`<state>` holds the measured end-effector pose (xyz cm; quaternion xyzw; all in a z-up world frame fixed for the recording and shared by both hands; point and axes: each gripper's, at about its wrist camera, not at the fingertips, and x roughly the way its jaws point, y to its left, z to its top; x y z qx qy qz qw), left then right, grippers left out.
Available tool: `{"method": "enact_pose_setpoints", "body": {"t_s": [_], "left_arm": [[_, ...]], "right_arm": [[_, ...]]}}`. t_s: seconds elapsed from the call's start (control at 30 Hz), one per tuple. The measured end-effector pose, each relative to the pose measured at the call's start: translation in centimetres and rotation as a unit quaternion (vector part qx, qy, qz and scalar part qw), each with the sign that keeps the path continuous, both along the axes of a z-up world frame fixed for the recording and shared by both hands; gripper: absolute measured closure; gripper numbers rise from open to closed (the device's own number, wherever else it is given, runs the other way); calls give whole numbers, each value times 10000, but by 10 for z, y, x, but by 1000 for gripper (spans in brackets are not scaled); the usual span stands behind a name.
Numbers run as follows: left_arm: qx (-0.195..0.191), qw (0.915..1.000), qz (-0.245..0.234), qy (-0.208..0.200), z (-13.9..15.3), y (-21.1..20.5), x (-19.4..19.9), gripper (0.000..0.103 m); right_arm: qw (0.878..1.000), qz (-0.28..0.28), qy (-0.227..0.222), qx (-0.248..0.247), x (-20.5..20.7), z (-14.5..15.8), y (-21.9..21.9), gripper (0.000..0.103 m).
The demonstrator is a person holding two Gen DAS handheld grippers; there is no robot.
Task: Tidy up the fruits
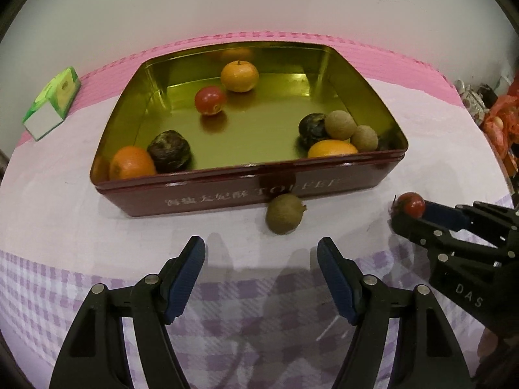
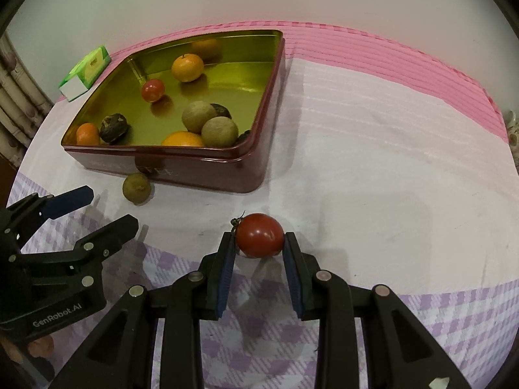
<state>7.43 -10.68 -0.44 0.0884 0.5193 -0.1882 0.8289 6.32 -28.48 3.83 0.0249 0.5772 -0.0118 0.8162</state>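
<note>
A dark red tin (image 1: 227, 191) (image 2: 207, 171) with a gold inside holds several fruits: oranges, a red tomato (image 1: 210, 100) (image 2: 152, 90), dark fruits and brown round fruits. A brown round fruit (image 1: 284, 214) (image 2: 136, 187) lies on the cloth against the tin's front wall. My left gripper (image 1: 261, 256) (image 2: 110, 207) stands open just short of it, nothing between its fingers. My right gripper (image 2: 259, 238) (image 1: 409, 211) is shut on a red tomato (image 2: 259, 235) (image 1: 411, 205) above the cloth, to the right of the tin's front corner.
A green and white carton (image 1: 52, 103) (image 2: 85, 73) lies left of the tin at the back. The table wears a white, pink and lilac checked cloth (image 2: 373, 162). Cluttered items (image 1: 496, 113) sit past the table's right edge. A curtain (image 2: 16, 103) hangs at the left.
</note>
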Motion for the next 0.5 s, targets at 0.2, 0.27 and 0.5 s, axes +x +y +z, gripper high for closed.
{"method": "enact_pose_setpoints", "body": {"t_s": [0.2, 0.27, 0.5], "left_arm": [[37, 10000, -23, -1, -2, -9, 7, 33], [60, 10000, -22, -7, -4, -13, 9, 34], [134, 9999, 92, -11, -12, -13, 17, 41]], "right_arm": [[10000, -16, -16, 69, -1, 0, -1, 75], [10000, 13, -28, 26, -1, -1, 1, 75], [10000, 17, -50, 52, -2, -1, -1, 74]]}}
